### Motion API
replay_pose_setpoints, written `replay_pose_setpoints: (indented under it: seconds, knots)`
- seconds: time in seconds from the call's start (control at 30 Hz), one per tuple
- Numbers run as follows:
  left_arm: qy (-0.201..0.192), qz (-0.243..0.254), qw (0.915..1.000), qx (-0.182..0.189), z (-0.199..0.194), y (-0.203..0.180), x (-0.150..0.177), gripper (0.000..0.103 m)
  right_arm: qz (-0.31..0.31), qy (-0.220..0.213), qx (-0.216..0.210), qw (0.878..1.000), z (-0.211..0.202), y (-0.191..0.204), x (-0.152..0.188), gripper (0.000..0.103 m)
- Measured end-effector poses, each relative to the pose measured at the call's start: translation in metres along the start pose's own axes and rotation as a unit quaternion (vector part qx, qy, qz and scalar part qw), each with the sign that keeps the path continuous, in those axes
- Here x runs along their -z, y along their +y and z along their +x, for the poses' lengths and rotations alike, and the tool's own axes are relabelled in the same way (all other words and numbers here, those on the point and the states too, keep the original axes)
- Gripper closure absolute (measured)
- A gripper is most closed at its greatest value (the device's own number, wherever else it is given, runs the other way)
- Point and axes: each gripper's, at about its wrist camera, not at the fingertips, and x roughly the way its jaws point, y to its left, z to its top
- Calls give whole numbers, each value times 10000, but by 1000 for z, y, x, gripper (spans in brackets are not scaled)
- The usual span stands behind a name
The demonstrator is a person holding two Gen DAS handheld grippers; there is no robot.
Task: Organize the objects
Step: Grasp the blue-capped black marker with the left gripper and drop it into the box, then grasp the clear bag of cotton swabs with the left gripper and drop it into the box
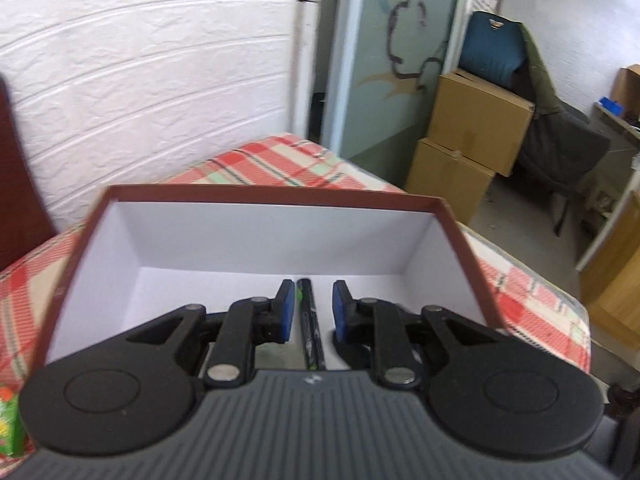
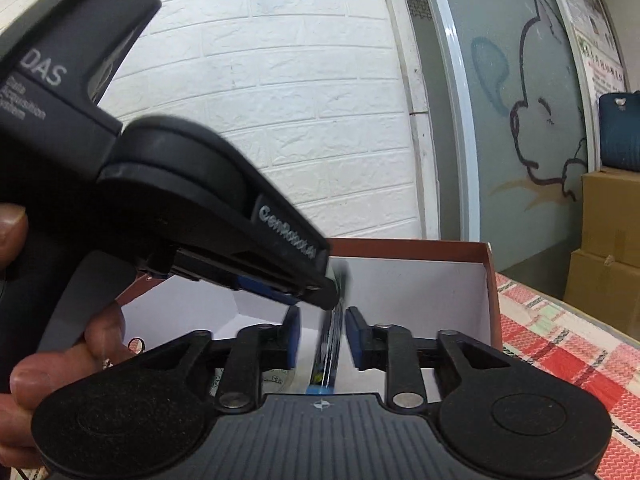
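**A:** Left view, starting from the left?

**B:** Plaid cloth (image 1: 272, 160) underneath. On it an open box (image 1: 276, 194), brown outside, white inside. Left gripper (image 1: 313, 306) above the box, jaws narrow but not clamped. Pen (image 1: 308, 320) between the pads, hard by the left one, with white showing before the right one. Cartons (image 1: 480, 120) stacked at far right.

**A:** And the right view?

**B:** Fingers (image 2: 102, 334) at far left, wrapped round the left gripper's handle, its tip beside the pen's top. Right gripper (image 2: 323, 332) low in the middle, jaws slightly apart. Blurred pen between them, touching neither pad. Pen over the box's white inside; resting or falling, cannot tell.
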Motion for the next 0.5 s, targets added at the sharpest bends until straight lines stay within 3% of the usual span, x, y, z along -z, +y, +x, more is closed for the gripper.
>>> replay_pose_setpoints:
  seconds: [0.27, 0.5]
  knots:
    - [-224, -162, 9970, -721, -47, 28, 14, 80, -161, -392, -56, 9991, -35, 28, 0, 73]
    - [-232, -553, 9896, -1309, -87, 73, 44, 80, -448, -418, -457, 9971, -51, 71, 0, 73]
